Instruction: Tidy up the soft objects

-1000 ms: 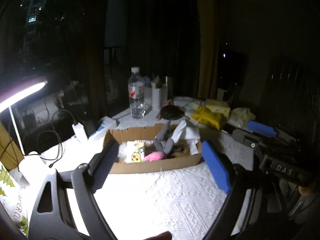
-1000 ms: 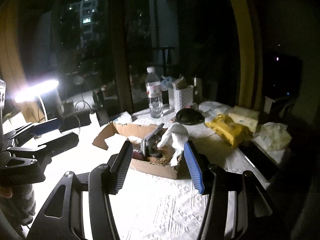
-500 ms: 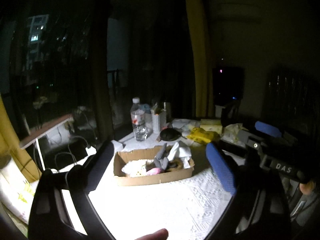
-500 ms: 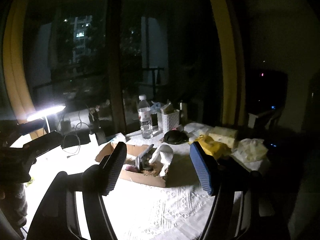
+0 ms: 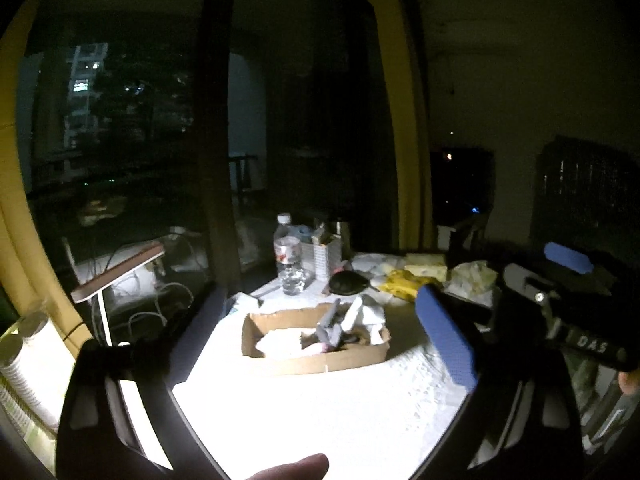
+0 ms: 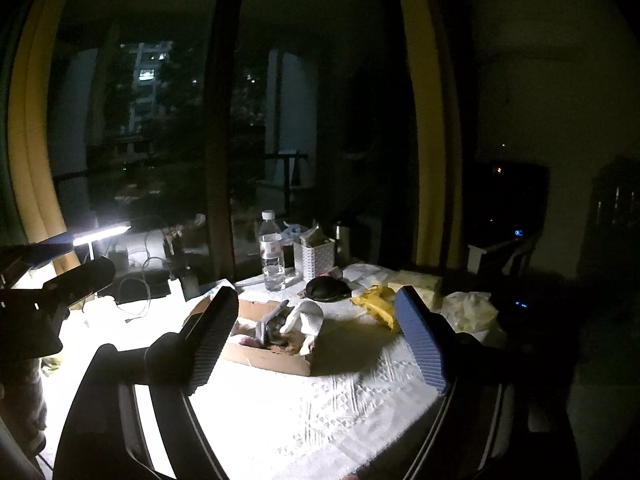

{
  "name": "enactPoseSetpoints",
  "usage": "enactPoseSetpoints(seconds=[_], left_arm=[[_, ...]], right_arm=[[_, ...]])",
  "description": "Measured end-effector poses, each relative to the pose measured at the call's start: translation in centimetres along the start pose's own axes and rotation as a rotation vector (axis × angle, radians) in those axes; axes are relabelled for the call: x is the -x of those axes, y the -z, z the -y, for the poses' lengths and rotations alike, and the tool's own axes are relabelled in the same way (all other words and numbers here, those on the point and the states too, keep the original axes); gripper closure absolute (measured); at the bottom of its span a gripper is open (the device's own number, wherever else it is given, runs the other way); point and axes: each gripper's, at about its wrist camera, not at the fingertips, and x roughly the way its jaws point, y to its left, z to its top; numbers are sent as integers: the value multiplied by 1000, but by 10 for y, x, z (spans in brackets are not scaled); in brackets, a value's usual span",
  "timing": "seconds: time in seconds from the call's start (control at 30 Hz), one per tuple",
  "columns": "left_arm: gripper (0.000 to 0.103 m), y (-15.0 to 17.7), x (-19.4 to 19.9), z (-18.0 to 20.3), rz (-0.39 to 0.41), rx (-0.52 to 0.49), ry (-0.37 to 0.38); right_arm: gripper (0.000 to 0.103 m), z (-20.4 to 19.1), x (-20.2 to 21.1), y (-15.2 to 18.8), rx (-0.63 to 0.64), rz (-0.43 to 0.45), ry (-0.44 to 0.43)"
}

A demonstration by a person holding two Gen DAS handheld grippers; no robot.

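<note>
Both grippers have drawn back and up from the cardboard box point(image 5: 316, 340), which now looks smaller and farther off than a second ago, leaving a wide bare stretch of white embossed tablecloth point(image 5: 340, 408) between them and it. The box holds the soft objects, a grey plush point(image 6: 266, 326) and a white cloth point(image 6: 310, 318), with a water bottle point(image 6: 272, 256) beyond. The left gripper point(image 5: 320, 344) and right gripper point(image 6: 320, 336) both gape wide, holding and touching nothing.

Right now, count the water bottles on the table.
1. The water bottle stands upright at the far edge of the table, beyond the cardboard box, left of the white basket. Dim clutter may hide others.
</note>
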Motion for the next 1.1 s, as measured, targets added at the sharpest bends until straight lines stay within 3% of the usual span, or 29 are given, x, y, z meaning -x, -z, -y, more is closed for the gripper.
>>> enactPoseSetpoints(seconds=[1.1], left_arm=[[3,5,0,8,-10,-19,2]], right_arm=[[19,7,-1,4,-15,-6,11]])
